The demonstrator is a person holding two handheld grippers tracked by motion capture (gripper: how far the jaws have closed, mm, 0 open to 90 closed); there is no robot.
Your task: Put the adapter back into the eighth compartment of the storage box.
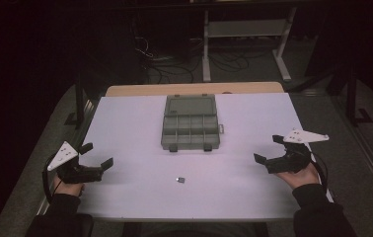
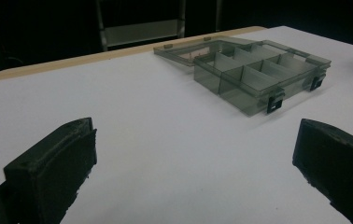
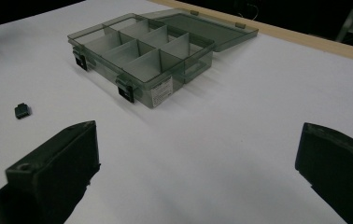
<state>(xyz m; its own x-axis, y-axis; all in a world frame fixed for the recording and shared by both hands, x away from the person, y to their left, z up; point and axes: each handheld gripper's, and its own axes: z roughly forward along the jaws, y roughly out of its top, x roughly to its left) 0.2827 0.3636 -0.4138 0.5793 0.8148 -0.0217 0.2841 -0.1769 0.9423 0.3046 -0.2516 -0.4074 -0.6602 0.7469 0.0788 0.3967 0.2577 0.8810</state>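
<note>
Jaws on both grippers are standing wide apart with nothing between them. The left gripper (image 1: pixel 95 155) is hovering well to the left of the box (image 1: pixel 190 122) and nearer the person; the right gripper (image 1: pixel 269 149) is hovering well to the right of it, also on the near side. The box is lying open on the white surface (image 1: pixel 125 123), its lid (image 1: pixel 191 105) folded back flat on the far side, and its compartments are looking bare in both gripper views. A small dark part (image 1: pixel 179 179) is lying loose on the surface, in front of the box on the person's side and apart from it, roughly midway between the two grippers. Judging by this, the work is barely starting: the box is already open, but the part is sitting ungrasped, so picking it up and dropping it into a compartment is all left to do. Closing the lid may follow.
</note>
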